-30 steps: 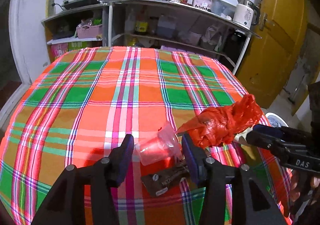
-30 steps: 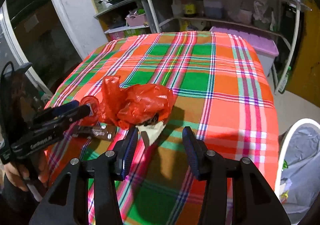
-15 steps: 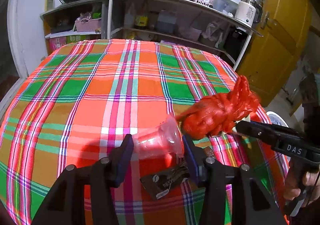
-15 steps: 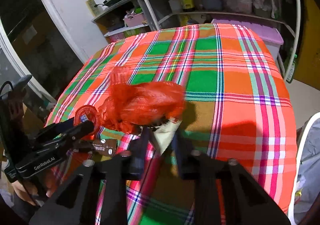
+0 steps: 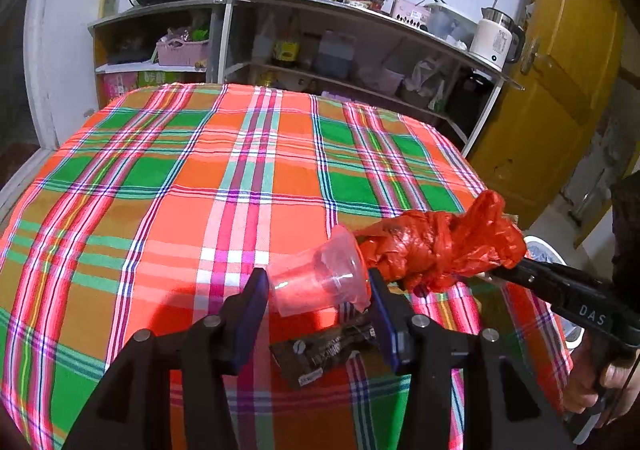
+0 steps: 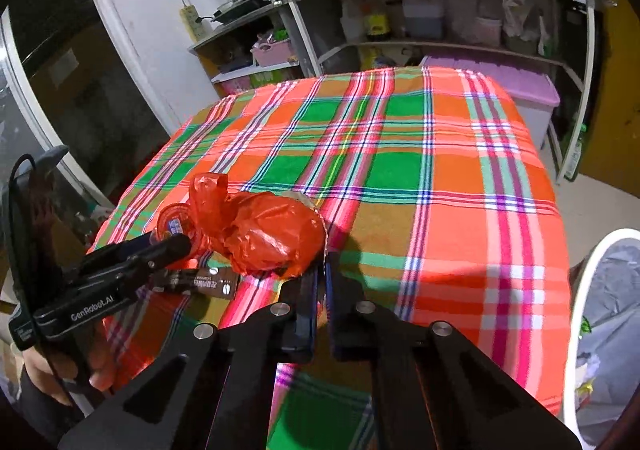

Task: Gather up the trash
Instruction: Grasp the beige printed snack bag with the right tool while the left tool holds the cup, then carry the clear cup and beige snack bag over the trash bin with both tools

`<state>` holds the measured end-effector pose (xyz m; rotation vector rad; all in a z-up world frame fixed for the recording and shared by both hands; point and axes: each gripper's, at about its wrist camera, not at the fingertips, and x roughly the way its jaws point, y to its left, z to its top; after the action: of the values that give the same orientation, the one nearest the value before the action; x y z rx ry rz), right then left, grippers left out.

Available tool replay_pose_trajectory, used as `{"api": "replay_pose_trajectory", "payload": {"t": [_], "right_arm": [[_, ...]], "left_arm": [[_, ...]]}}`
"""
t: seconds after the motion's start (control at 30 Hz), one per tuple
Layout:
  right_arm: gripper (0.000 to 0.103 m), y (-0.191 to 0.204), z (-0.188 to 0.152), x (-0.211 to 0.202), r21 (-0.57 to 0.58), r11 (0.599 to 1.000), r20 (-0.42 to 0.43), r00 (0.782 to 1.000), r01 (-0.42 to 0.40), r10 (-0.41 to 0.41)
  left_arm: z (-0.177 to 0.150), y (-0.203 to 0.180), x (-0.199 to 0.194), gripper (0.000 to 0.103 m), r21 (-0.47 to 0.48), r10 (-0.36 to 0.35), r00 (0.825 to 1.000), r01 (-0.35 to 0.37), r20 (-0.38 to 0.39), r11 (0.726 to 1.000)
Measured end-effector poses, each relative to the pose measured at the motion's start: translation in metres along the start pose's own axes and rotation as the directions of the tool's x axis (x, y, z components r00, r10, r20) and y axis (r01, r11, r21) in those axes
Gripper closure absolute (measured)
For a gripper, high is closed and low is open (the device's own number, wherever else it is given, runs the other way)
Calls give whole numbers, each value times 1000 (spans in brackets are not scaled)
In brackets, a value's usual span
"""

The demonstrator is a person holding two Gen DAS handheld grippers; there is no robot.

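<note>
A crumpled red plastic bag (image 5: 444,250) is held off the plaid tablecloth (image 5: 248,178). My right gripper (image 6: 321,270) is shut on its near edge, and the bag also shows in the right wrist view (image 6: 272,234). A clear plastic cup (image 5: 320,278) lies on its side between the fingers of my left gripper (image 5: 318,290), which touch its sides. A dark brown snack wrapper (image 5: 324,350) lies flat on the cloth just below the cup; it also shows in the right wrist view (image 6: 204,282).
A white trash bin (image 6: 600,330) with a grey liner stands on the floor right of the table. Metal shelves (image 5: 320,50) with pots, bottles and a kettle (image 5: 496,38) line the wall beyond the table. A yellow door (image 5: 560,70) is at the right.
My right gripper has closed from open onto the red bag and lifted it. My left gripper has moved in around the clear cup, which has tipped and risen a little.
</note>
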<state>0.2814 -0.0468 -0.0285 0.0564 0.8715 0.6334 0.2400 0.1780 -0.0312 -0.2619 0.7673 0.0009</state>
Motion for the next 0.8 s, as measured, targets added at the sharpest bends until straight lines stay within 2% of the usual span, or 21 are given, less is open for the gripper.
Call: {"api": "replay_pose_trajectory", "payload": {"t": [0.37, 0.8], "right_arm": [[100, -26, -17, -35, 43, 998, 32, 999, 39, -40], [101, -42, -40, -101, 93, 994, 121, 990, 56, -67]], "left_arm": [[-11, -22, -35, 54, 15, -16, 999, 15, 46, 1000], [-25, -72, -75, 54, 77, -76, 994, 70, 82, 995]]}}
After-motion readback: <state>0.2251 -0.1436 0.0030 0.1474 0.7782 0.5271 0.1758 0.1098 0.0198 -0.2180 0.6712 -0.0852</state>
